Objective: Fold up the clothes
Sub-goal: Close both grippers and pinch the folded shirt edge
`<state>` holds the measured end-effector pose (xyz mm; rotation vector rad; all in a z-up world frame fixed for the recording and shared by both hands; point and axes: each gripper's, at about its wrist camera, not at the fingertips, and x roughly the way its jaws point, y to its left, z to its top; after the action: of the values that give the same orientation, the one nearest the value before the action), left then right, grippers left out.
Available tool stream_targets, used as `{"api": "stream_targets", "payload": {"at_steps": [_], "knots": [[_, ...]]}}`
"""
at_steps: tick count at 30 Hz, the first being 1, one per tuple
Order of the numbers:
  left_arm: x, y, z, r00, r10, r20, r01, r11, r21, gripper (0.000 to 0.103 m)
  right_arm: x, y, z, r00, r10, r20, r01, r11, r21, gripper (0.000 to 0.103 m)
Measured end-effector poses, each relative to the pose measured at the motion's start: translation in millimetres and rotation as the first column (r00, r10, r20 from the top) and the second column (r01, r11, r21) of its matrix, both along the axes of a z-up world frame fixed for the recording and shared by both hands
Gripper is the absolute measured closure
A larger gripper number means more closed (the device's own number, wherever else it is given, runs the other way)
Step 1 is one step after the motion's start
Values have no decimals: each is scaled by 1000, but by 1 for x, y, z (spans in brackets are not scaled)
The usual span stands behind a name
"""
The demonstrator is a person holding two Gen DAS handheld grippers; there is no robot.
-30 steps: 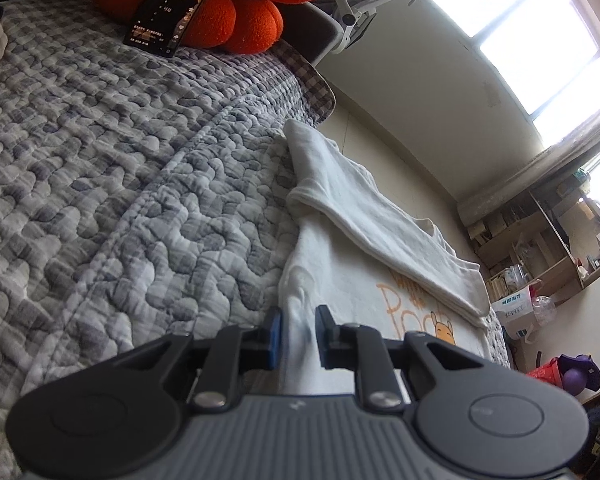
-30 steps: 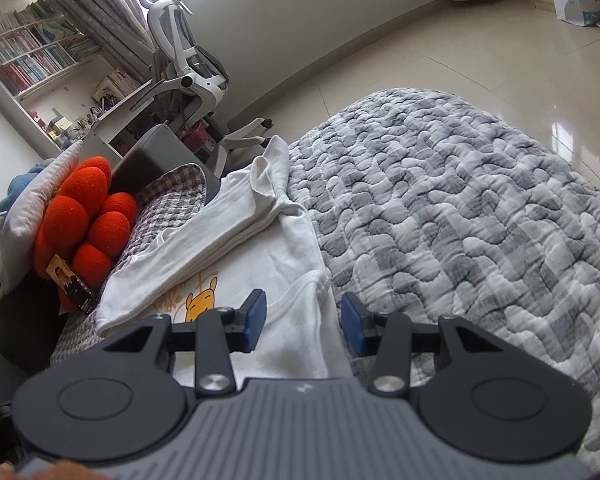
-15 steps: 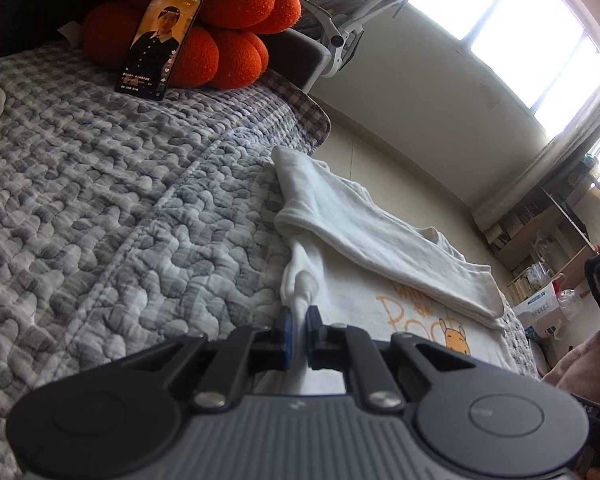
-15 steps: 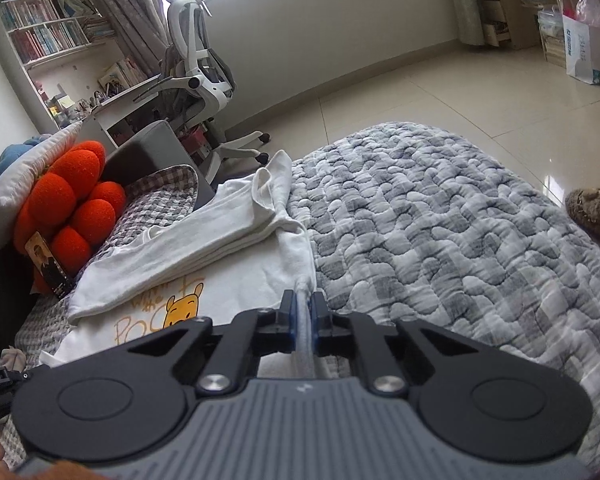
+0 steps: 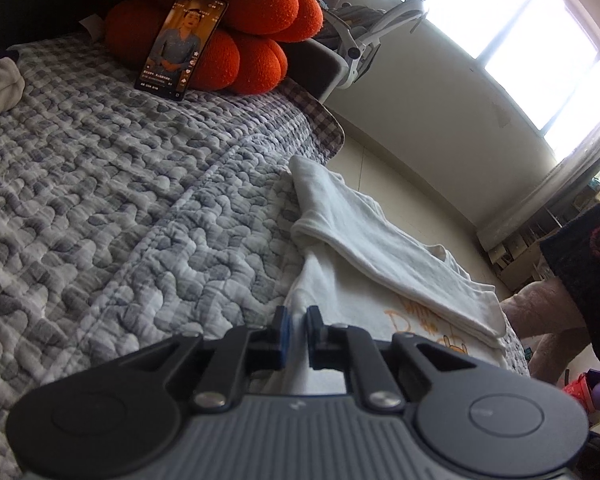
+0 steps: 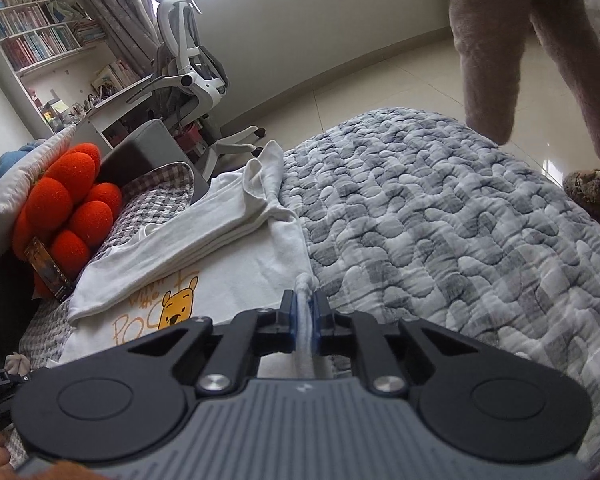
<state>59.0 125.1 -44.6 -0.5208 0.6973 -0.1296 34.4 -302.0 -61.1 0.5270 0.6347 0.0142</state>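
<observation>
The white cotton T-shirt with the yellow bear print lies flat on the grey quilted bed cover, one side already folded over the chest. My left gripper has its fingers nearly together on the shirt's near edge. My right gripper pinches a bunched roll of hem, though its fingers are easing apart, and that worries me: if they slacken further, the hem could slide out mid-lift. With only a thin edge in each pinch, lifting unevenly would drag the folded sleeve askew. The quilt's texture could also catch the cloth.
</observation>
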Motion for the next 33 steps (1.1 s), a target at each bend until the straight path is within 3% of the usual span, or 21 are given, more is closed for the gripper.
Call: {"api": "stream_targets", "payload": {"at_steps": [22,33], "knots": [[-10,-6,16,995,30,99,-34,999,41,97,-6,13,21,986,-57,159,68,996,-63,95],[13,-21,15,984,82,156,-99,990,104,97,19,33,19,965,-108,238,143,980,-138,95]]}}
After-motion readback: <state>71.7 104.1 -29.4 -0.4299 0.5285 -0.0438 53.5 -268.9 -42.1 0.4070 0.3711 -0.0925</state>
